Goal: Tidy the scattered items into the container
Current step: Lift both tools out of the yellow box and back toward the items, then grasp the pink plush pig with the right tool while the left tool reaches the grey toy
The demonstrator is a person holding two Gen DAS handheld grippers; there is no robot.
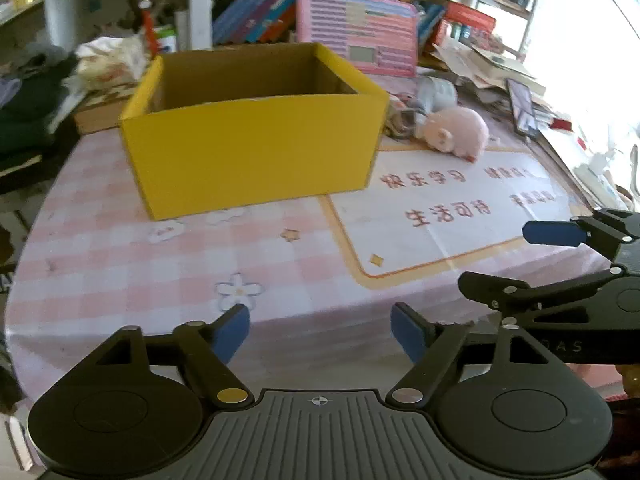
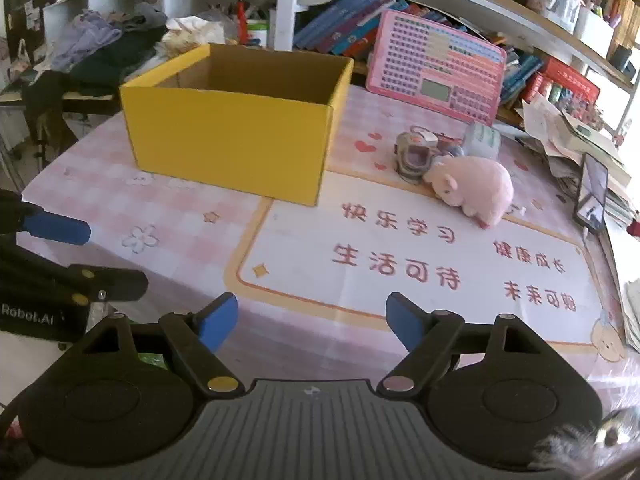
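An open yellow cardboard box [image 1: 252, 152] [image 2: 232, 140] stands on the pink checked tablecloth; its floor is hidden by the near wall. To its right lies a pink plush pig [image 1: 460, 128] [image 2: 476, 190]. Behind the pig sit a small grey toy [image 2: 414, 156] and a pale green tissue pack [image 2: 482, 140]. My left gripper [image 1: 320, 328] is open above the cloth in front of the box, with nothing between its blue pads. My right gripper [image 2: 312, 320] is open too, empty, over the white printed mat [image 2: 420, 264]. Each gripper shows at the side of the other's view.
A pink toy keyboard [image 2: 436, 66] leans against books at the back. A phone [image 2: 592, 192] and piles of paper [image 2: 560, 128] lie along the right edge. Dark clothes [image 2: 100, 56] are heaped at the back left. Shelves rise behind the table.
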